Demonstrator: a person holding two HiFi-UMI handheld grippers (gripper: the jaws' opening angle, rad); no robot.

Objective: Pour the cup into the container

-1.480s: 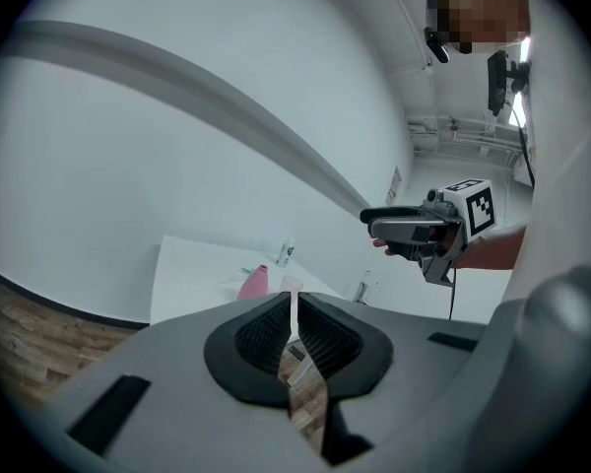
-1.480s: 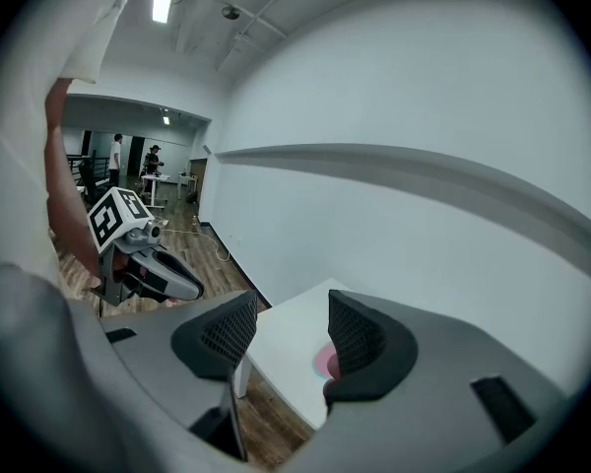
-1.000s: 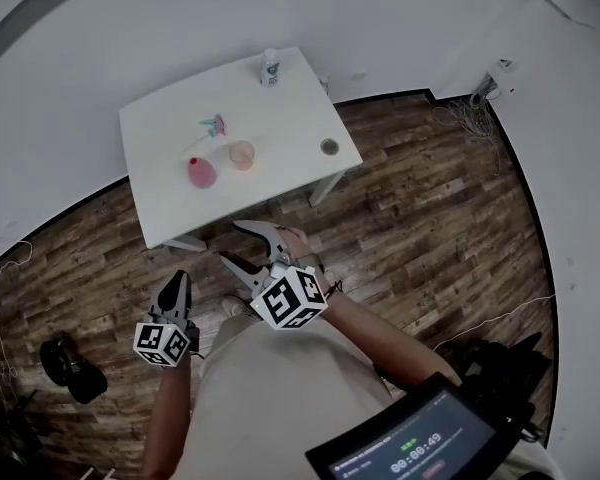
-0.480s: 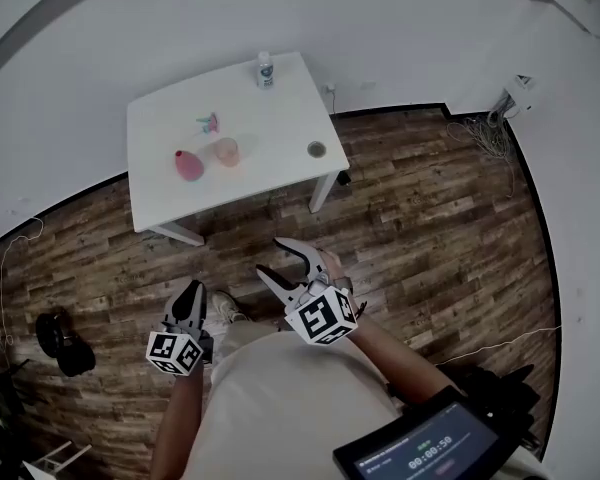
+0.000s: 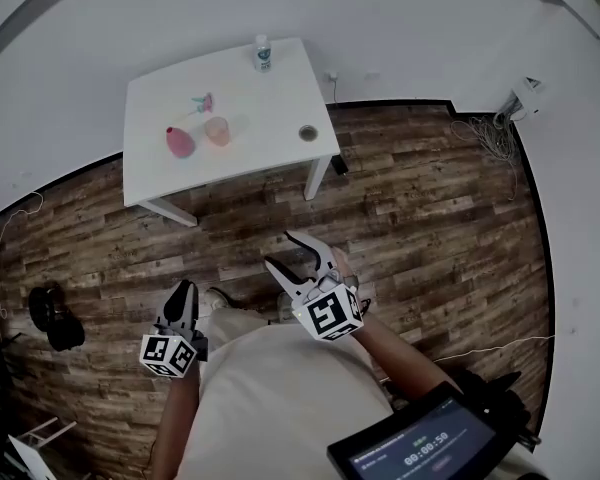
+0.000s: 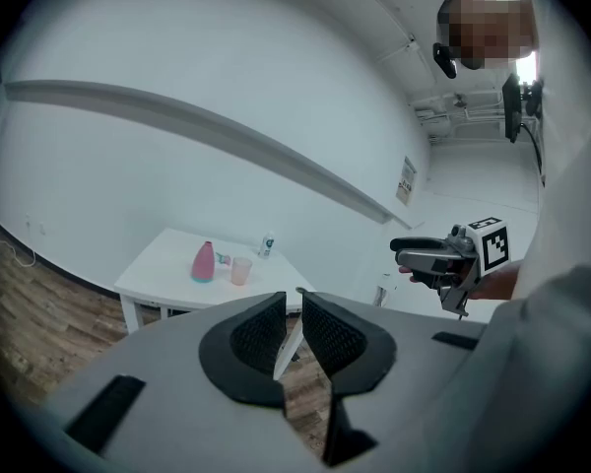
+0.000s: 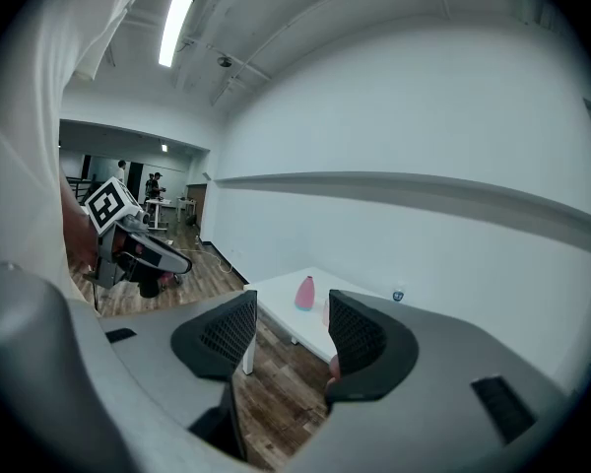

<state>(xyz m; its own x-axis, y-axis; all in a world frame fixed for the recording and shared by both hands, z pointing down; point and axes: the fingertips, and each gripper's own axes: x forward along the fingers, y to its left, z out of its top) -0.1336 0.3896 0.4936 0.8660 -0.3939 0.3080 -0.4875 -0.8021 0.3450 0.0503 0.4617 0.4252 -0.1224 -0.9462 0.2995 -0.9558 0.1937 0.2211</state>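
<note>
A person stands on a wooden floor, well back from a white table set against a pale wall, with a pair of tongs in each hand held out low in front of the body. The cup, pale pink and see-through, stands upright near the middle of the table, just beside a pink container with a narrow neck on its left; whether the two touch cannot be told. Behind them lies a small pink and teal thing, too small to name. A white bottle stands at the far edge, and a small round thing sits near the right edge, apart from the rest. The left gripper has its jaws released: they have just been opening and now stand a narrow gap apart, with nothing between them. The right gripper has its jaws spread wider and is likewise empty. Both point toward the table but are well apart from it and from the cup. A dark bundle lies on the floor to the left, and a lit screen shows at the lower right.
</note>
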